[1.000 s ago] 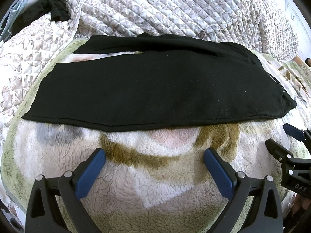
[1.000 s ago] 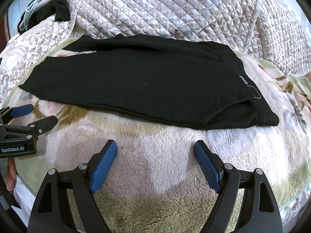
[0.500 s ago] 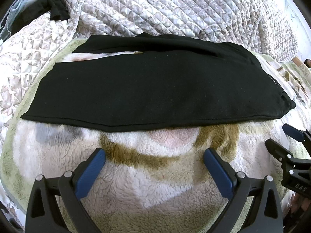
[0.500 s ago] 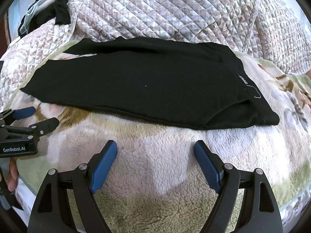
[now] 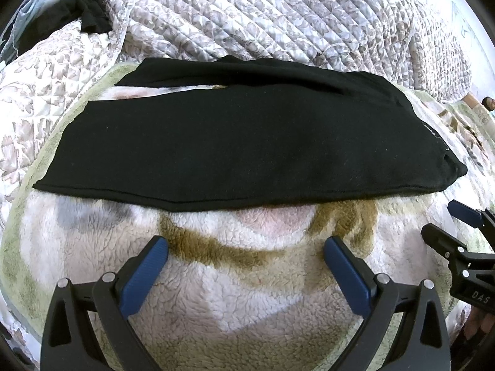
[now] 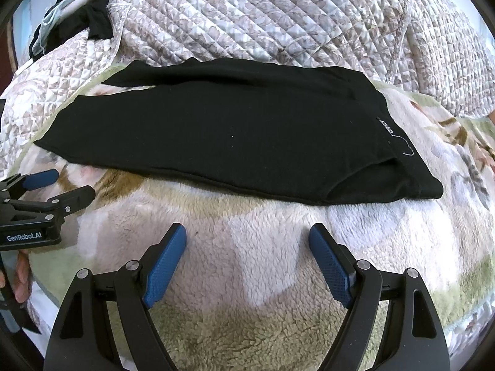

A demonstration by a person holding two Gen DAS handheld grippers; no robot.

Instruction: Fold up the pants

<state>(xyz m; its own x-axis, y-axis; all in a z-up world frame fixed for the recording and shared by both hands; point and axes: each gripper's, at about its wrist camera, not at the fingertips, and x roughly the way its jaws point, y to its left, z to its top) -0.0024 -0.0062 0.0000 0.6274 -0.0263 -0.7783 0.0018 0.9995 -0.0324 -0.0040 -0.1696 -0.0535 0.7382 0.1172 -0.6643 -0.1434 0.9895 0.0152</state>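
Black pants (image 5: pixel 241 142) lie flat on a fleece blanket, one leg folded over the other, waistband at the right, leg ends at the left. They also show in the right wrist view (image 6: pixel 235 130), with a small label near the waistband. My left gripper (image 5: pixel 246 252) is open and empty, hovering over the blanket just short of the pants' near edge. My right gripper (image 6: pixel 247 241) is open and empty, also short of the near edge. Each gripper shows at the edge of the other's view, the right one (image 5: pixel 454 225) and the left one (image 6: pixel 66 185).
The fleece blanket (image 5: pixel 247 309) with beige and green patches covers the bed. A quilted floral bedspread (image 5: pixel 278 15) rises behind the pants. Dark clothes (image 6: pixel 92 15) lie at the far left corner.
Both grippers have barely shifted; the view drifts slightly. The pants have not moved.
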